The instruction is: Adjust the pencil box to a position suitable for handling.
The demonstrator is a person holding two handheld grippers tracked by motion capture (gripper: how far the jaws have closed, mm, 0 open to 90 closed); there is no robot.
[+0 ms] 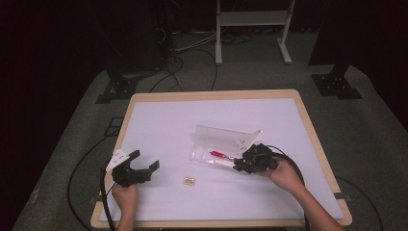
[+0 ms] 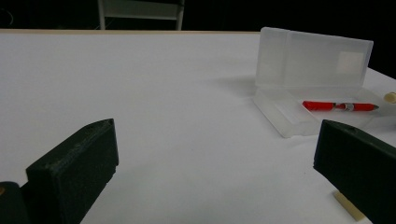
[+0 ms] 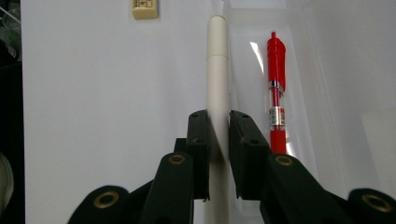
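A red pen is lying in the clear case at centre frame, an eraser below; the right gripper is clenching a white pen, the left gripper is gaping, holding nothing.

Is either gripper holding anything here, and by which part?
The right gripper pinches the white pen near its rear end; the left gripper is open, holding nothing.

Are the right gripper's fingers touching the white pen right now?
Touching. In the right gripper view the right gripper has both black fingers pressed against the sides of the white pen, with no gap showing on either side.
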